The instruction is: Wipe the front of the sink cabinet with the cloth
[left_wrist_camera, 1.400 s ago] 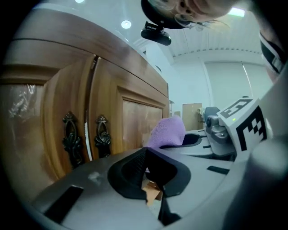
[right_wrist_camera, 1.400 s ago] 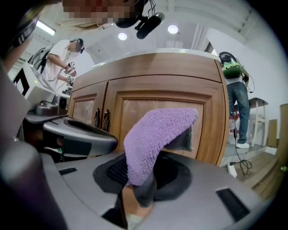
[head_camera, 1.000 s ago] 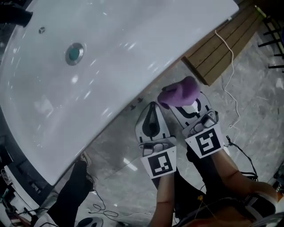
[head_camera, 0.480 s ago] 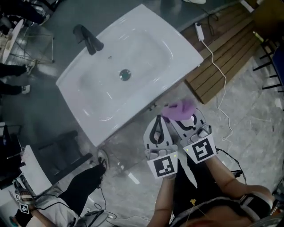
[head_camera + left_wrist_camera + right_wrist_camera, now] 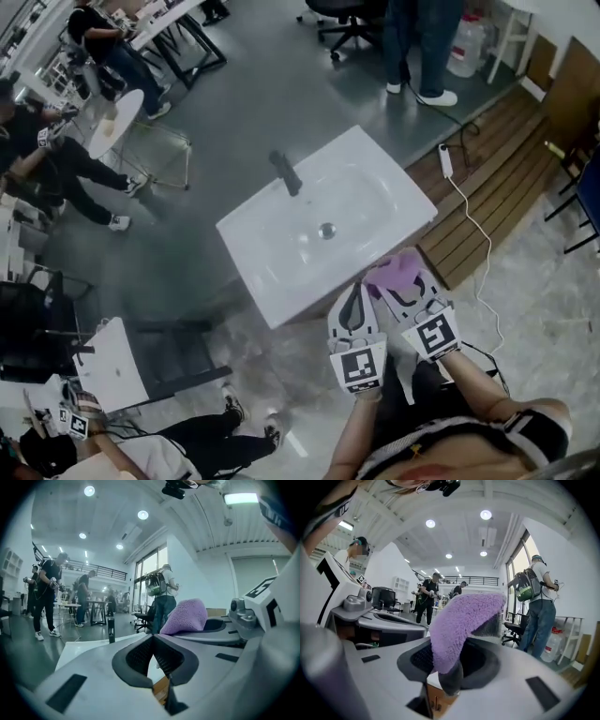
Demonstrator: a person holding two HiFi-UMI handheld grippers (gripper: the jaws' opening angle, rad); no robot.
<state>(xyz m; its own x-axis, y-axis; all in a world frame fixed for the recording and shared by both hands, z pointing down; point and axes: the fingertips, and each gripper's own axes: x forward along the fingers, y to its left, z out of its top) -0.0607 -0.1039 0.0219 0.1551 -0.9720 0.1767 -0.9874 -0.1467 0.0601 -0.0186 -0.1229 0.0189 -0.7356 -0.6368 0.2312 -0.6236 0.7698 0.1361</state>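
Two claws hang side by side just off the near right corner of the sink, both outside the basin. The right claw is clamped on the purple cloth. The right gripper view shows the fabric pinched between the pads and standing up from the tips in a folded tuft. The left claw is pressed together with nothing in it.

The cabinet front lies under the sink's near edge and is hidden from the head view. The cloth touches neither the sink nor any panel, so no wiping is under way. I judge this to be the approach to a pass. The next move calls for lowering the right claw below the sink's rim and laying the cloth flat against the panel. The left claw should be held aside, out of the sweep.
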